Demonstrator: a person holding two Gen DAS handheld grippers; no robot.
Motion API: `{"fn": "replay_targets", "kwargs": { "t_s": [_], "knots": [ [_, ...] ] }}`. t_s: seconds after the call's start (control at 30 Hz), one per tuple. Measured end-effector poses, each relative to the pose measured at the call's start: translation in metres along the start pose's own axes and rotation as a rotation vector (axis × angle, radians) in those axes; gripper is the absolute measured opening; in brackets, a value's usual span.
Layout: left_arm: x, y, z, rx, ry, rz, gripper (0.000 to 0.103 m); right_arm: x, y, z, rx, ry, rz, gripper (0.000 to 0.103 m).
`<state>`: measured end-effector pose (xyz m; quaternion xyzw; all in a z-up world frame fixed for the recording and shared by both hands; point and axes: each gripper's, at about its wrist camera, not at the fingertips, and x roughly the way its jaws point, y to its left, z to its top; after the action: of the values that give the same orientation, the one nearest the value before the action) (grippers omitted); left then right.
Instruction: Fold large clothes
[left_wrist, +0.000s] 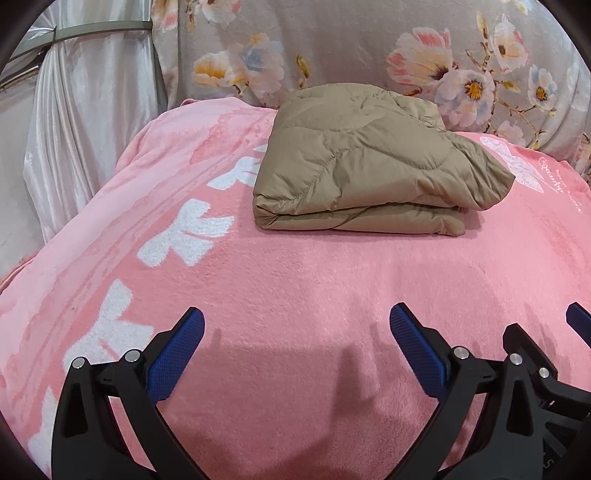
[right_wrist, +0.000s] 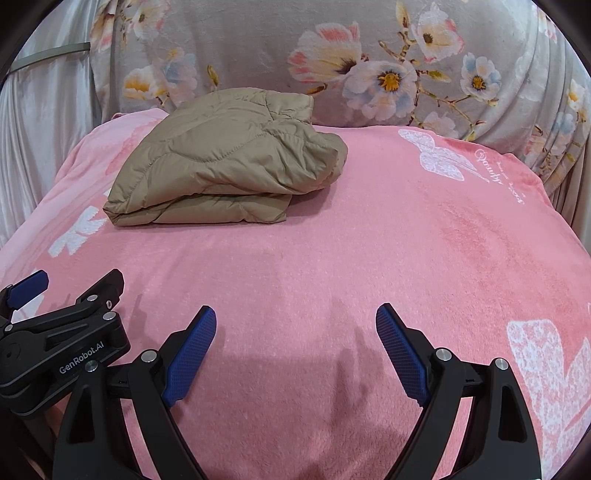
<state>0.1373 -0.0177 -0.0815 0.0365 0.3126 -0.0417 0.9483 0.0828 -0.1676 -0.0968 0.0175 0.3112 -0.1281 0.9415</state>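
A tan quilted jacket (left_wrist: 369, 162) lies folded into a thick bundle on the far part of a pink blanket (left_wrist: 295, 288); in the right wrist view the jacket (right_wrist: 229, 158) sits to the upper left. My left gripper (left_wrist: 297, 321) hovers over the near part of the blanket, open, with nothing between its blue pads. My right gripper (right_wrist: 295, 321) is beside it, open and empty as well. Both stay well short of the jacket. Each view shows part of the other gripper at its edge.
A grey floral cover (left_wrist: 369, 48) rises behind the pink blanket (right_wrist: 369, 258). Pale satin curtains (left_wrist: 81, 122) hang at the left. The pink blanket carries white bow and butterfly prints (right_wrist: 439, 155). Bare pink blanket lies between the grippers and the jacket.
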Motion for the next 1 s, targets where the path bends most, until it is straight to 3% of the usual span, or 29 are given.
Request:
{"fn": "replay_targets", "kwargs": {
  "t_s": [1.0],
  "knots": [
    [-0.0005, 0.0007, 0.0019, 0.007, -0.007, 0.016, 0.098, 0.0004, -0.0008, -0.0003, 0.0, 0.0, 0.001, 0.086]
  ]
}}
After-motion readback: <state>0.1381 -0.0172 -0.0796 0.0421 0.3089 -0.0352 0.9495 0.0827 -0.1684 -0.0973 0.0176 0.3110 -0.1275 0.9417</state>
